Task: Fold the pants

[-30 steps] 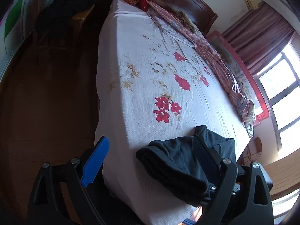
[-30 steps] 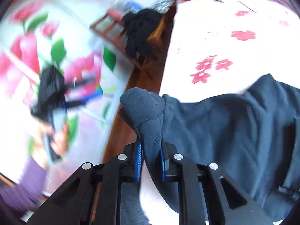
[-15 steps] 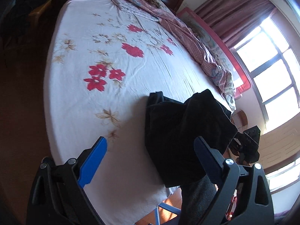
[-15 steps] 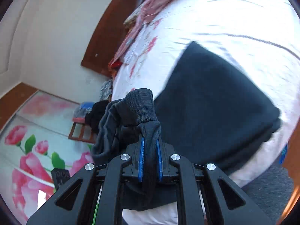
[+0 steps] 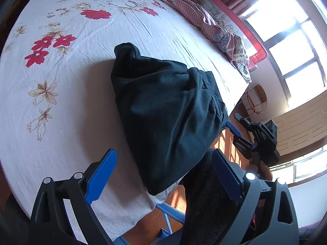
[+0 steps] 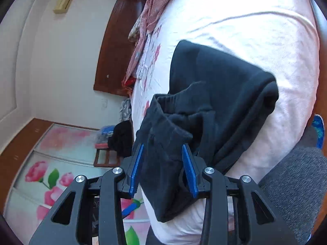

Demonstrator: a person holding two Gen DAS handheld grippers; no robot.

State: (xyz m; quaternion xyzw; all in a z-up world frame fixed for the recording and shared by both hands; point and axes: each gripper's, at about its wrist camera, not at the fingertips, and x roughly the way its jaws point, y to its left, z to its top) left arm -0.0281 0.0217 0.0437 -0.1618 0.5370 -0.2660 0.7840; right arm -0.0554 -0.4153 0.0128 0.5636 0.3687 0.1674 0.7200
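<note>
Left wrist view puts your left gripper (image 5: 163, 177) nearest, its blue pads spread wide with nothing between them, hovering over the near edge of the bed (image 5: 40, 132). Just beyond the fingers, the dark pants (image 5: 167, 110) lie bunched in a loose fold on the white floral sheet, one end draping off the mattress edge. To the right of that heap, your right gripper (image 5: 241, 130) shows beside the bed's corner. Farther back, a pink checked blanket (image 5: 206, 18) runs along the far side of the bed, with the bright window (image 5: 290, 34) behind it. From the right wrist view, your right gripper (image 6: 163, 169) has its jaws parted, and a thick fold of the pants (image 6: 206, 106) sits between the blue pads; whether the pads press the cloth you cannot tell. Past that fold, the rest of the garment rests on the sheet near the mattress edge, and the wooden headboard (image 6: 118, 47) stands against the far wall.
</note>
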